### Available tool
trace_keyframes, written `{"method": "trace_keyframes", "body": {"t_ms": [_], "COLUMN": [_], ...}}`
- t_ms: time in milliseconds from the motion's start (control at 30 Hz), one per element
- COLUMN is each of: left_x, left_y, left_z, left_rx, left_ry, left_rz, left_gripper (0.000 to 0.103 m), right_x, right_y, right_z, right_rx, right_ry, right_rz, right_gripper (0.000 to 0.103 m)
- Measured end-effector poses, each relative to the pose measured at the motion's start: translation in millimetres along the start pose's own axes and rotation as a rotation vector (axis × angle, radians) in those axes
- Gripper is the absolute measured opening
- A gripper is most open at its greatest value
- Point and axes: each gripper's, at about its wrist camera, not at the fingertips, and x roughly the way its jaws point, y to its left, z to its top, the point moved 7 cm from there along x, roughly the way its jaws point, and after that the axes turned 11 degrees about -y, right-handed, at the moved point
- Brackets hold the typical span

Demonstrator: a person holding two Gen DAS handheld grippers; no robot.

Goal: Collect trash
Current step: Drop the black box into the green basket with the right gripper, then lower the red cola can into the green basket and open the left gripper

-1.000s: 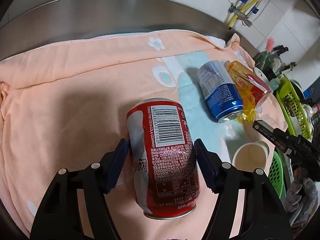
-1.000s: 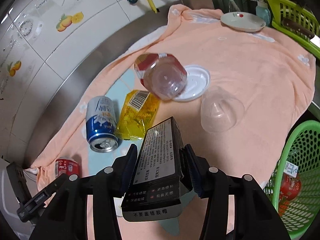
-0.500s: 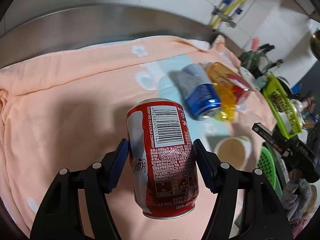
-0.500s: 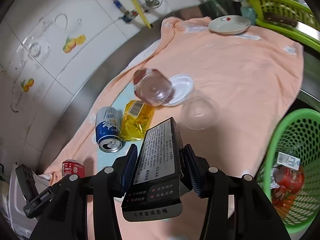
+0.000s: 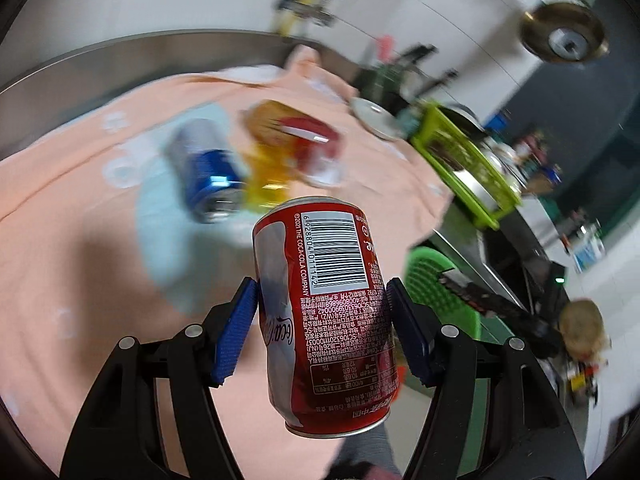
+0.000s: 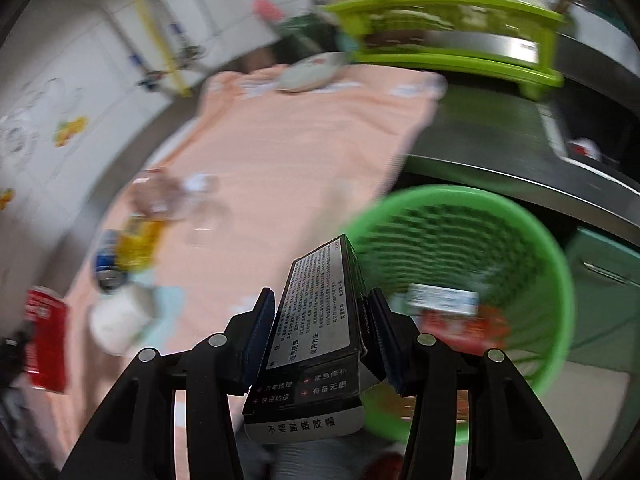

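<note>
My left gripper (image 5: pixel 322 298) is shut on a red cola can (image 5: pixel 328 304) and holds it in the air above the peach towel (image 5: pixel 80 200); the can also shows in the right wrist view (image 6: pixel 46 340). My right gripper (image 6: pixel 322 312) is shut on a black printed box (image 6: pixel 320 320), held up beside the round green waste basket (image 6: pixel 532 240), which holds some trash. The basket also shows in the left wrist view (image 5: pixel 432 284). A blue can (image 5: pixel 206 170), a yellow wrapper (image 5: pixel 266 160) and a red-capped clear jar (image 5: pixel 312 144) lie on the towel.
A white paper cup (image 6: pixel 118 320) stands near the towel's front edge. A white dish (image 6: pixel 308 74) lies at the towel's far end. A lime green dish rack (image 6: pixel 448 32) stands on the steel counter beyond. Tiled wall with pipes behind.
Both grippers have lifted and swung right toward the green basket, each still holding its item. The views are now blurred by the motion.
</note>
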Motion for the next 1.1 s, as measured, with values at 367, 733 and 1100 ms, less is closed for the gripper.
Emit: {"method": "trace_keyframes", "body": {"t_ms": [367,733,1100], "left_x": [77,163,263], "left_y": [-139,-225,-247], "left_z": [-17,-58,-128], "left_rx": [0.142,0.247,0.373], "left_ry": [0.126,0.253,0.434], "left_rz": [-0.17,-0.239,-0.16], "left_gripper": [0.065,0.065,0.065], "right_x": [24,-1,-58], "right_y": [-106,-127,-142], "right_z": [-20,-16,-16], "right_rx": [0.087,0.104,0.053], "right_ry": [0.039,-0.036,-0.183], "right_rz": [-0.073,-0.026,-0.047], "right_gripper": [0.048,0.062,0.074]}}
